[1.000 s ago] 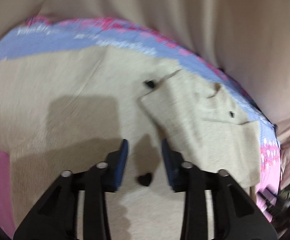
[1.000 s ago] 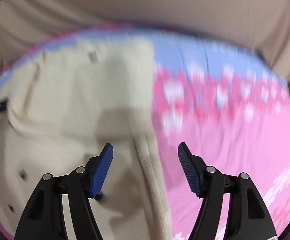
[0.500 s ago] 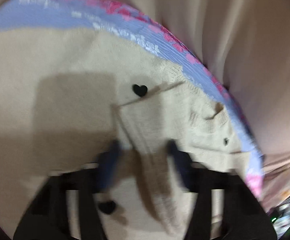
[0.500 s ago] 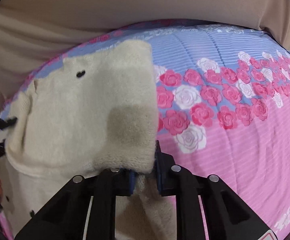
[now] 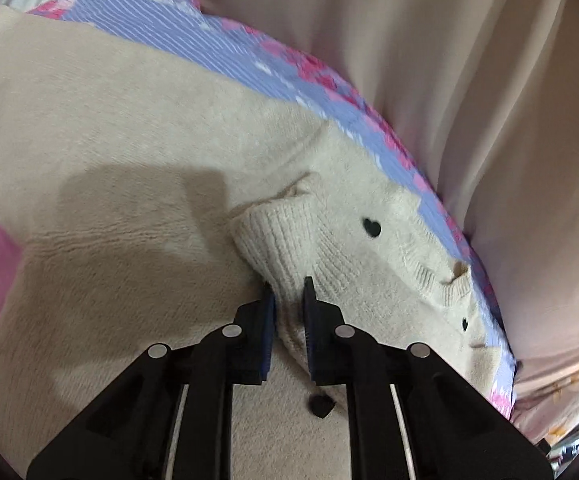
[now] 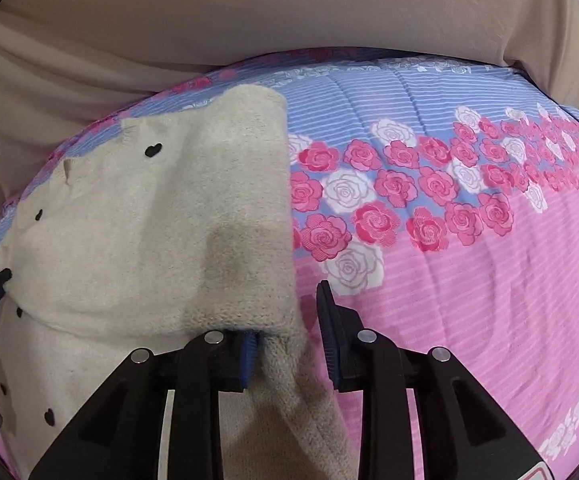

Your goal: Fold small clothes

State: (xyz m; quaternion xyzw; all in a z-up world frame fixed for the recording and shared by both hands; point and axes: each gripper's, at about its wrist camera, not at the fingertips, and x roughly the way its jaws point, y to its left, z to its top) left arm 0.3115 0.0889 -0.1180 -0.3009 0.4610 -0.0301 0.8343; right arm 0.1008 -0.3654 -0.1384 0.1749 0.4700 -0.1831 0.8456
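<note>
I have the cream knitted cardigan with small black heart buttons (image 6: 137, 240) spread on the pink-and-blue rose-printed bedsheet (image 6: 449, 240), partly folded over itself. My left gripper (image 5: 288, 292) is clamped on the ribbed cuff (image 5: 281, 248), presumably so I can carry the sleeve across the body. My right gripper (image 6: 285, 332) has just been opening: its jaws stand apart with the knit edge between them, the right-hand pad clear of the wool, so I judge that side released.

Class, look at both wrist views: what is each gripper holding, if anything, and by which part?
The left gripper pinches the cream cardigan by its ribbed cuff. The right gripper has just reopened; the cardigan's folded edge lies between its fingers, unclamped.
</note>
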